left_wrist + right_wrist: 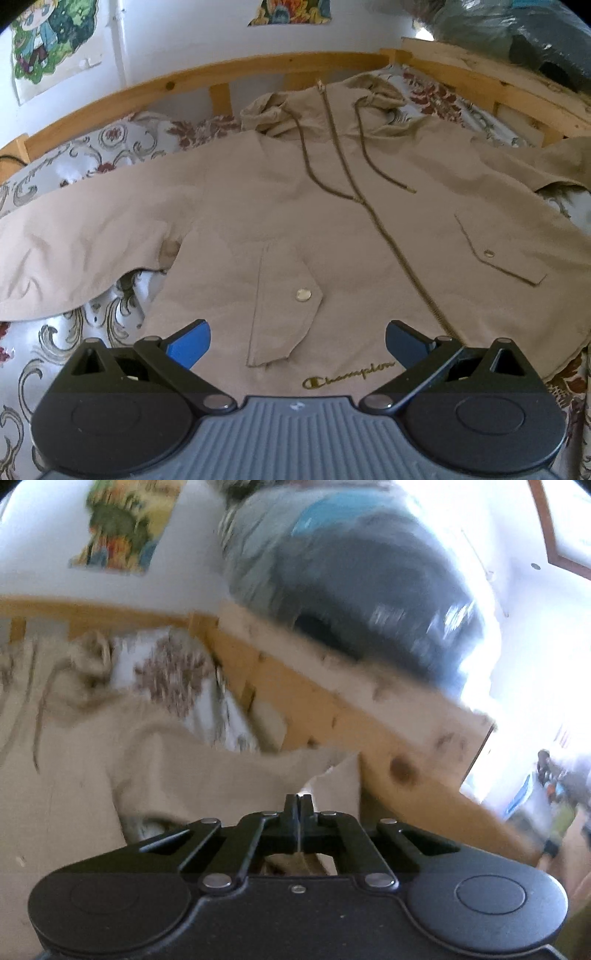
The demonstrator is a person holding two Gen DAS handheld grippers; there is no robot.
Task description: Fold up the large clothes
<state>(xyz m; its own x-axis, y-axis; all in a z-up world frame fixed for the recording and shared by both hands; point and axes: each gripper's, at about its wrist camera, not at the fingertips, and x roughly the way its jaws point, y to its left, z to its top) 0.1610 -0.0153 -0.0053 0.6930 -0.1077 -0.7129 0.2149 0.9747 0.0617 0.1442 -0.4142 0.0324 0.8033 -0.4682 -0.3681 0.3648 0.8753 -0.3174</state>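
Now | L gripper (297, 345) wide over smooth beige jacket (295, 221) | R gripper (297, 801) pinching sleeve (221, 771)

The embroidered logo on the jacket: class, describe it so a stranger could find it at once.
Start at the beige jacket spread over the floral bedsheet. Follow its zipper down to the hem nearest the left gripper. The logo is gold cursive "Champion" stitching below the snap-buttoned pocket flap, the only lettering there.

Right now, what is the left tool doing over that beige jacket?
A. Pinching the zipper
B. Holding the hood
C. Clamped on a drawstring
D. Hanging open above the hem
D: the left tool has its blue-padded fingers spread wide, nothing between them, over the jacket near its Champion logo.
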